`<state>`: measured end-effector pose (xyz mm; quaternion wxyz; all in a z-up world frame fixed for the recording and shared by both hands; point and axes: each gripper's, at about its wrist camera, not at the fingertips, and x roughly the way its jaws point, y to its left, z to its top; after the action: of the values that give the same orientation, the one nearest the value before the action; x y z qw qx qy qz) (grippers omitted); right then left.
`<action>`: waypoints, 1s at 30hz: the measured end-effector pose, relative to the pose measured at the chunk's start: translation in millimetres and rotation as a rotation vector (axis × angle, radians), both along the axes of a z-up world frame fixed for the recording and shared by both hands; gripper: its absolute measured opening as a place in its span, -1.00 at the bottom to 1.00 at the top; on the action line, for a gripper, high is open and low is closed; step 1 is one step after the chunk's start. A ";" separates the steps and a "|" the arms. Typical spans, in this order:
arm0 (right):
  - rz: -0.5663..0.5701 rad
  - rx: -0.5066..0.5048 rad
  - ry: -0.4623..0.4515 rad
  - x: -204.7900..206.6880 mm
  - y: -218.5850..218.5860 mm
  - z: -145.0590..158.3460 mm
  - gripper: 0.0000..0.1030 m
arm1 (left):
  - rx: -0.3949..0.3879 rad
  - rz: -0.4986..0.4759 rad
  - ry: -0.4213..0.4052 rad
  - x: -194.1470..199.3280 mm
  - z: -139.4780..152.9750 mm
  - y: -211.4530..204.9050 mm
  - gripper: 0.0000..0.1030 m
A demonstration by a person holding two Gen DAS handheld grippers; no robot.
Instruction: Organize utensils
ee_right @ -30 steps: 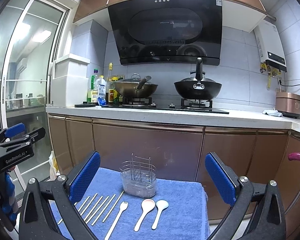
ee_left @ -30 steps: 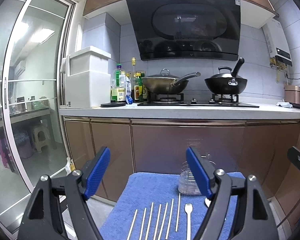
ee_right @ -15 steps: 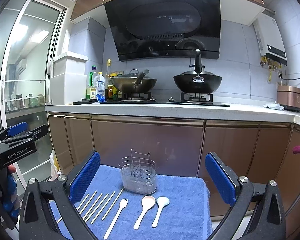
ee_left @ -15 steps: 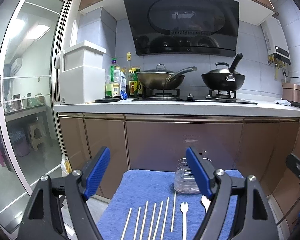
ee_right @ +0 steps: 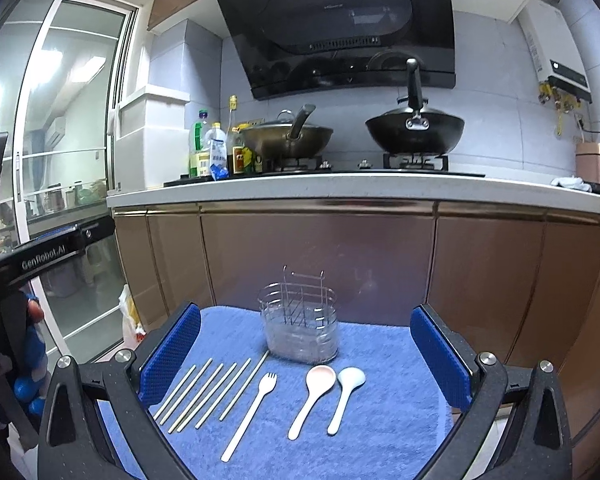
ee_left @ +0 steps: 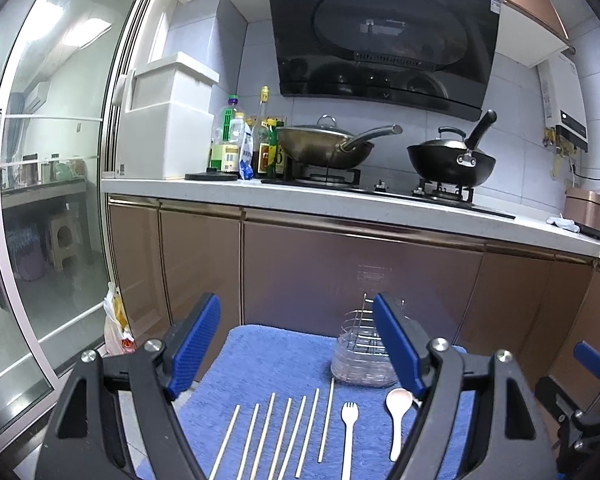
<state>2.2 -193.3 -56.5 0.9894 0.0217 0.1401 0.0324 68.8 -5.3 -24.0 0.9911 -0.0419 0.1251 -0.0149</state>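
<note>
Both my tools spread, empty — left tool (ee_left: 296,348), right tool (ee_right: 305,356) — chopsticks (ee_right: 204,390), fork (ee_right: 250,414), spoons (ee_right: 312,396) near the wire utensil holder (ee_right: 300,326).

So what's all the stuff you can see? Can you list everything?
chopsticks: six, pale wood, left on towel
fork: one, white, beside chopsticks
spoons: two, pinkish and white, right of fork
utensil holder: one, clear with wire rack, empty, back of towel
towel: one, blue, under everything
woks: two, bronze lidded and black, on stove
bottles: several, left of stove
left gripper: open, blue pads
right gripper: open, blue pads
</note>
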 end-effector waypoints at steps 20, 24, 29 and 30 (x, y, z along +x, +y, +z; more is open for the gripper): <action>0.098 0.031 0.204 56.6 -32.7 -60.9 0.78 | -0.065 -0.207 0.308 66.0 -68.4 -26.2 0.49; 0.150 0.061 0.293 82.3 -48.9 -74.5 0.60 | -0.098 -0.269 0.398 88.0 -85.7 -27.6 0.48; 0.215 0.136 0.434 126.0 -68.0 -107.8 0.24 | -0.149 -0.383 0.567 128.5 -122.2 -42.7 0.47; 0.232 0.166 0.478 137.0 -73.0 -118.1 0.14 | -0.160 -0.398 0.596 134.7 -128.9 -46.5 0.47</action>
<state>139.2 -266.3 -174.7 0.9128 0.0934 0.3680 0.1509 203.5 -51.8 -152.9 0.8824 -0.0967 0.4127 -0.2043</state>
